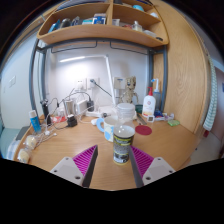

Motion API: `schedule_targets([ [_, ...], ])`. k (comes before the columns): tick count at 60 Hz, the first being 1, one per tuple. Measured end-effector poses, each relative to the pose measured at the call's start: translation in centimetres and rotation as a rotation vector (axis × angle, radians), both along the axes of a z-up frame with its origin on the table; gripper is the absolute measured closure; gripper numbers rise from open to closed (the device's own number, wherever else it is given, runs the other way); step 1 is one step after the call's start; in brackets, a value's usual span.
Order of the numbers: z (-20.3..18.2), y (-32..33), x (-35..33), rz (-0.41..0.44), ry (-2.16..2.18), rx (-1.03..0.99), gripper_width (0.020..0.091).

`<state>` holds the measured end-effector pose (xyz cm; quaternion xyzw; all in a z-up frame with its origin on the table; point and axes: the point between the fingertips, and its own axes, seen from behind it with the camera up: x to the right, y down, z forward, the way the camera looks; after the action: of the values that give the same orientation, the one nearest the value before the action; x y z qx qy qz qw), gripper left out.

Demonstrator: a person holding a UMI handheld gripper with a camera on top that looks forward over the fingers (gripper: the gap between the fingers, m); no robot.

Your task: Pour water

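Observation:
A small bottle with a pale cap and a dark printed label stands upright on the wooden table. It sits between the tips of my gripper, which is open. A gap shows on each side between the bottle and the magenta pads. Beyond the bottle stands a clear plastic cup.
A blue and white box lies just behind the bottle to the left. A white bottle with a red top and a pink round coaster are to the right. Appliances and cables crowd the back left. A wooden shelf hangs overhead.

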<state>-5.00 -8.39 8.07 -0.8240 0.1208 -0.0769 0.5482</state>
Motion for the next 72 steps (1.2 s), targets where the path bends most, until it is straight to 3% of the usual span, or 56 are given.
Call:
schedule_targets([
  [22,-1.9,5.8,4.8,0.025,0.053,0.073,0.0491],
  [25,-2.2,6.4,4.4,0.047,0.066,0.083,0.0529],
  [29,-2.0,7.1,3.7,0.093,0.079,0.114,0.0630],
  [42,-1.9,6.9,2.4,0.207,0.002,0.135,0.0678],
  [54,-1.9,7.1,2.1,0.260,-0.096,0.126,0.0807],
  [66,-1.9,8.2,1.2,0.302,-0.126,0.090,0.0815],
  [72,0.6,8.8,-1.0,0.318,-0.029,0.113,0.0813],
])
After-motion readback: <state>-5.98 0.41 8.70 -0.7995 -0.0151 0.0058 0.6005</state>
